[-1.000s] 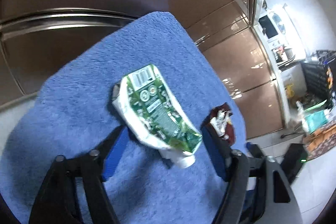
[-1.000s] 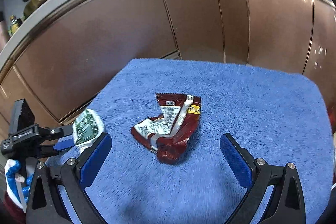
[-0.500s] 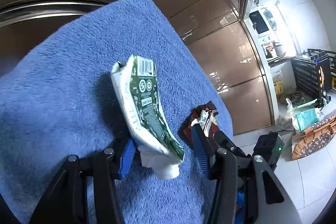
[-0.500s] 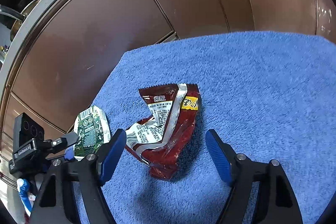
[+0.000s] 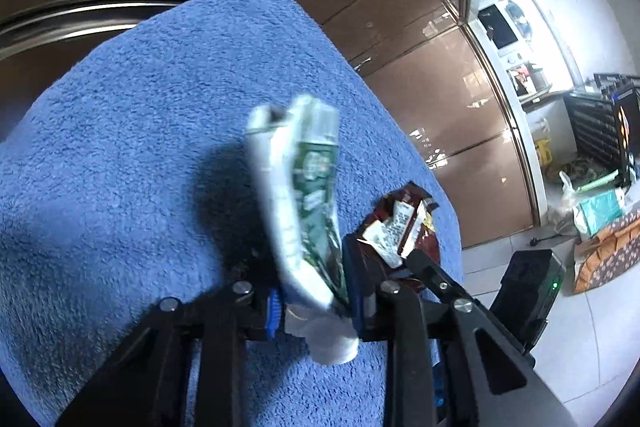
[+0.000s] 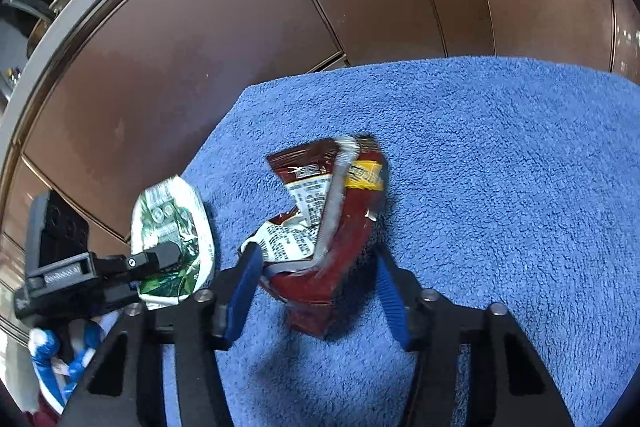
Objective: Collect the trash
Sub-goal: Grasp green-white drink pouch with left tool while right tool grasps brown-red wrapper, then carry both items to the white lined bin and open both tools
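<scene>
A crumpled green and white pouch [image 5: 304, 203] with a white cap stands upright, pinched in my left gripper [image 5: 312, 303], which is shut on its lower end just above the blue towel [image 5: 120, 131]. It also shows in the right wrist view [image 6: 172, 227], held by the left gripper. A crumpled dark red snack wrapper [image 6: 324, 227] sits between the blue pads of my right gripper [image 6: 320, 291], which has closed on its sides. The wrapper [image 5: 400, 223] also shows in the left wrist view, to the right of the pouch.
The blue towel [image 6: 500, 187] covers a raised surface in front of brown cabinet doors [image 6: 240, 47]. To the right in the left wrist view are a tiled floor [image 5: 580, 339], bags [image 5: 600, 215] and a black crate [image 5: 600, 135].
My left gripper closed on the green pouch and tipped it upright off the towel. My right gripper moved in over the red wrapper and narrowed from wide open until its pads press the wrapper.
</scene>
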Tool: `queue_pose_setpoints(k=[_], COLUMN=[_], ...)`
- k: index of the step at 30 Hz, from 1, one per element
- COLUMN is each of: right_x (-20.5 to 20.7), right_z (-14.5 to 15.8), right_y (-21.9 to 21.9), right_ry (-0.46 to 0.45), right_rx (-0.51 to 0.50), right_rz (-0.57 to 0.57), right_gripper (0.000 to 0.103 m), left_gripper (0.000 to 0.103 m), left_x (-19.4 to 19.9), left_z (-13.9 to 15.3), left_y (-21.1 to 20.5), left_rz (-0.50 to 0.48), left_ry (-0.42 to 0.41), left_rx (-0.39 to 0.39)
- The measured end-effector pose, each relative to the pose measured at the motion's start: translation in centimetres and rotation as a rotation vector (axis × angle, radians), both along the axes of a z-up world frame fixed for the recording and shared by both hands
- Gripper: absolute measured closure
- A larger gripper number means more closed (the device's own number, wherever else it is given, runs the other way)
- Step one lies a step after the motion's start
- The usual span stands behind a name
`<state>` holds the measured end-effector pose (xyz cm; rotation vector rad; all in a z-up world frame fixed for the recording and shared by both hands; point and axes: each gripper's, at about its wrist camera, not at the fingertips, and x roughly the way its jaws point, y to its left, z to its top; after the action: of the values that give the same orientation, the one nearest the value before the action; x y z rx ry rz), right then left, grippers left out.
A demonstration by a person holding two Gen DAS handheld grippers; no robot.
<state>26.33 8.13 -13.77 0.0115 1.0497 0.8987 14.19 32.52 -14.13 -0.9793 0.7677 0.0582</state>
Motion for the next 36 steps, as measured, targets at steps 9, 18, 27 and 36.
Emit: queue_pose_setpoints(k=[9, 18, 27, 36], right_x=[-1.7, -4.3, -7.2, -9.8], right_z=[1.7, 3.4, 6.4, 9.6], right_y=[-1.1, -4.3, -9.1, -16.3], right_ry=[-0.001, 0.020, -0.018, -0.069], right_rx=[0.062, 0.111, 0.138, 0.205], right_rz=[0.013, -0.022, -0.088, -0.201], right_gripper=[0.094, 0.096, 0.096, 0.096], left_gripper=[0.083, 0.084, 0.084, 0.084], left_x=[-1.6, -5.1, -8.8, -9.8], left_z=[2.2, 4.0, 6.6, 9.5], left_y=[-0.5, -1.5, -3.1, -6.5], left_rz=[-0.013, -0.023, -0.036, -0.085], left_ry=[-0.058, -0.086, -0.133, -0.171], left_rx=[0.006, -0.007, -0.043, -0.063])
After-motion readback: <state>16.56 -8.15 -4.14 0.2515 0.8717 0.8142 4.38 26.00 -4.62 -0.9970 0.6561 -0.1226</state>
